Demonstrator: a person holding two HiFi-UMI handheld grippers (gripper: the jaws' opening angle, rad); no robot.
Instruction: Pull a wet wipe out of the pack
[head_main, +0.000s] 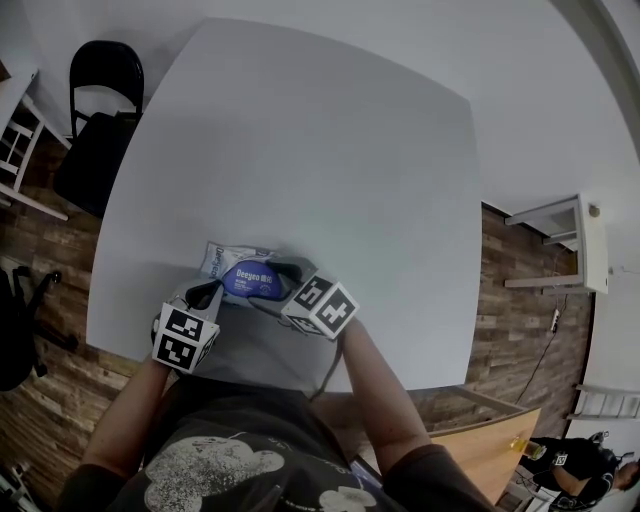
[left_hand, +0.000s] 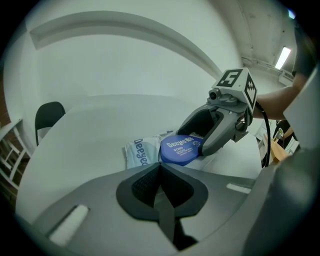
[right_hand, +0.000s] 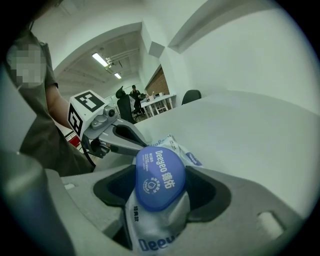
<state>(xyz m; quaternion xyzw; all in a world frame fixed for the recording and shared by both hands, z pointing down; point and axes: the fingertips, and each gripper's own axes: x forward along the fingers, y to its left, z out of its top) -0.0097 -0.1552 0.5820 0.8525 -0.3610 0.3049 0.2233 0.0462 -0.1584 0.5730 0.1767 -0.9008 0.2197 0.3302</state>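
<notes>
- Wipes pack (right_hand: 150, 225) sat right up close, pinched in the right gripper (right_hand: 161, 192), lying near the person's edge of the table (head_main: 300, 130).
- Blue lid (right_hand: 160, 177) was closed, no wipe showing.
- Looked like a soft, light, crinkly pouch that'd probably slide or lift, so I'd pin the body and grab the lid's edge.
- Left gripper (left_hand: 160, 169) was clamped shut on nothing, just beside it.

open table (head_main: 300, 150) beyond pack (head_main: 240, 272), chair (head_main: 95, 155) at corner

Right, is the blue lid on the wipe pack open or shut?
Shut: the blue lid lies flat on the wipe pack, printed side out, no wipe showing.
</notes>
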